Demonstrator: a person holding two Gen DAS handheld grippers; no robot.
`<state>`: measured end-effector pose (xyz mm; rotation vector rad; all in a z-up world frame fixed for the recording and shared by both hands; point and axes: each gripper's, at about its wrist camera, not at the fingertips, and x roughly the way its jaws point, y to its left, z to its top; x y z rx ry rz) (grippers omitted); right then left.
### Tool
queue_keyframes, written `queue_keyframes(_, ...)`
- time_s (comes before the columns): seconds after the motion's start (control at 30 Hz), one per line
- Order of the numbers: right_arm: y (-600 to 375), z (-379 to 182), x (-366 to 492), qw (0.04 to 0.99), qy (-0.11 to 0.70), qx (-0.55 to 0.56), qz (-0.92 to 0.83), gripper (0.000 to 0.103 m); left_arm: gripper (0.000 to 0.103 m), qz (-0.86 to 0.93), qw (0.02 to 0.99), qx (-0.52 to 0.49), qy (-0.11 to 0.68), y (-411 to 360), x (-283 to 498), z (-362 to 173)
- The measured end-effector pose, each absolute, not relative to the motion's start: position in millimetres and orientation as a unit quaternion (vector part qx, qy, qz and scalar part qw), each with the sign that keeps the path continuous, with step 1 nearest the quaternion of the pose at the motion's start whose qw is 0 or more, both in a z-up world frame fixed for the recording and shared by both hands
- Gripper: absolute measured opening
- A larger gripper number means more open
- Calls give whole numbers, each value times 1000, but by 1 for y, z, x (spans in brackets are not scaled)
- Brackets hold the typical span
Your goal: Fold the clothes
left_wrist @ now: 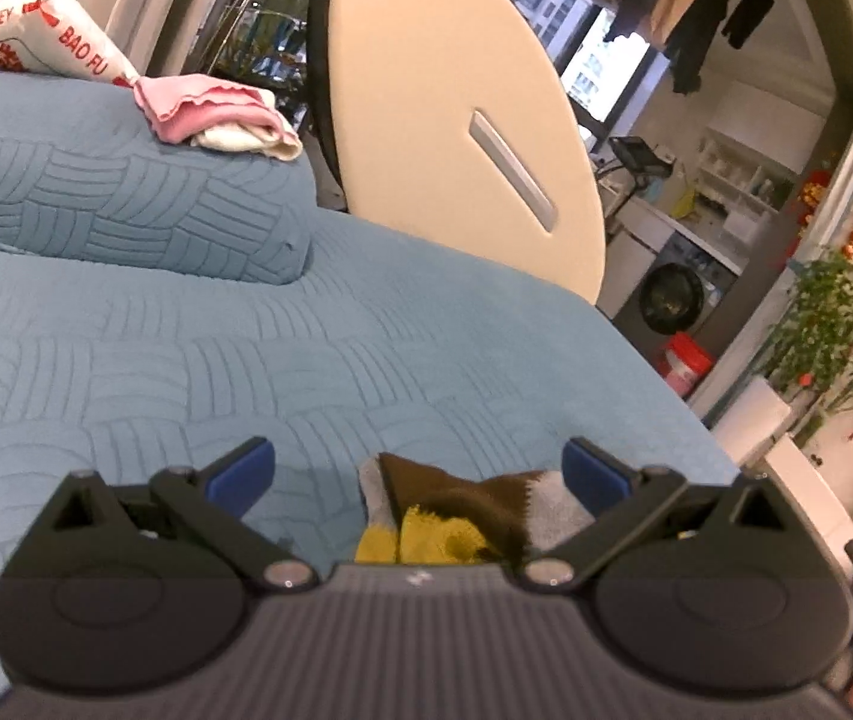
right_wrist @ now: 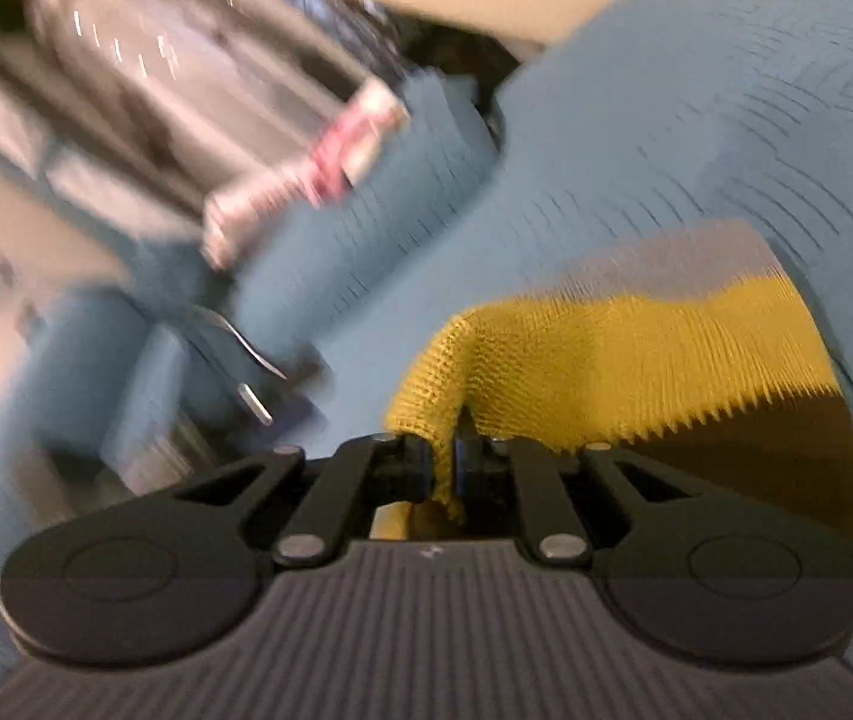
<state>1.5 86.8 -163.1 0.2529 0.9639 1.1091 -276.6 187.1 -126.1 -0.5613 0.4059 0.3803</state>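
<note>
1. Left gripper (left_wrist: 420, 468): fingers (left_wrist: 243, 468) held wide apart, nothing clamped.
2. Right gripper (right_wrist: 443, 462): fingers pinched together on the yellow edge of the knit garment (right_wrist: 636, 354).
3. Garment lies on the blue bed cover (left_wrist: 186, 348), just beyond the left gripper; right view is blurred.
</note>
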Motion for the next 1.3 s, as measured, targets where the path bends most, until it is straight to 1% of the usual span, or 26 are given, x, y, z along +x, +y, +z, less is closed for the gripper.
queue_keyframes(0.07, 92, -159, -21, 743, 408, 83, 525, 12, 103, 176, 920, -282, 207, 190, -274, -128)
queue_keyframes(0.13, 101, -158, -33, 757, 385, 31, 527, 15, 103, 160, 918, -290, 219, 191, -271, -127)
queue_keyframes(0.17, 105, -157, -40, 764, 366, -7, 531, 23, 103, 150, 917, -293, 224, 191, -271, -126)
queue_keyframes(0.2, 109, -156, -47, 770, 346, -46, 534, 34, 103, 141, 917, -296, 228, 190, -270, -125)
queue_keyframes(0.23, 112, -155, -54, 775, 323, -83, 536, 40, 103, 136, 916, -298, 230, 190, -270, -124)
queue_keyframes(0.27, 113, -158, -64, 783, 289, -116, 538, 59, 103, 113, 916, -298, 245, 186, -266, -121)
queue_keyframes(0.3, 115, -157, -84, 789, 250, -153, 541, 83, 103, 97, 915, -295, 259, 182, -262, -118)
queue_keyframes(0.33, 116, -164, -92, 790, 217, -181, 544, 89, 103, 87, 914, -290, 271, 178, -258, -116)
queue_keyframes(0.4, 113, -171, -117, 787, 144, -241, 550, 89, 103, 58, 916, -276, 287, 168, -249, -110)
queue_keyframes(0.47, 107, -175, -136, 773, 102, -281, 559, 89, 103, 31, 921, -257, 291, 159, -242, -104)
queue_keyframes(0.5, 103, -176, -141, 769, 94, -286, 563, 89, 103, 13, 923, -247, 295, 153, -237, -101)
queue_keyframes(0.57, 85, -171, -152, 766, 72, -275, 577, 89, 103, -12, 925, -226, 305, 143, -229, -98)
queue_keyframes(0.63, 68, -164, -157, 770, 54, -253, 583, 89, 103, -15, 926, -181, 332, 131, -218, -102)
queue_keyframes(0.7, 55, -158, -160, 774, 42, -237, 586, 88, 102, 50, 915, -85, 391, 126, -198, -123)
queue_keyframes(0.73, 47, -152, -158, 779, 38, -228, 583, 88, 103, 68, 911, -69, 400, 127, -196, -128)
queue_keyframes(0.77, 43, -148, -156, 783, 41, -223, 578, 89, 103, 106, 902, -40, 416, 134, -192, -140)
queue_keyframes(0.8, 41, -147, -153, 789, 47, -220, 571, 88, 103, 121, 897, -45, 423, 143, -192, -149)
queue_keyframes(0.93, 43, -147, -108, 854, 102, -191, 474, 89, 103, 147, 888, -116, 420, 170, -197, -156)
queue_keyframes(1.03, 44, -170, -60, 898, 156, -143, 387, 88, 103, 195, 881, -120, 414, 181, -201, -153)
queue_keyframes(1.1, 56, -190, -29, 890, 227, -89, 386, 89, 103, 210, 875, -125, 418, 187, -202, -154)
queue_keyframes(1.2, 93, -224, -27, 848, 300, -81, 429, 91, 103, 226, 870, -113, 424, 189, -202, -151)
queue_keyframes(1.23, 101, -222, -43, 850, 257, -125, 442, 91, 103, 236, 869, -96, 423, 187, -203, -150)
queue_keyframes(1.3, 95, -214, -59, 850, 215, -147, 458, 89, 103, 250, 869, -71, 422, 186, -207, -148)
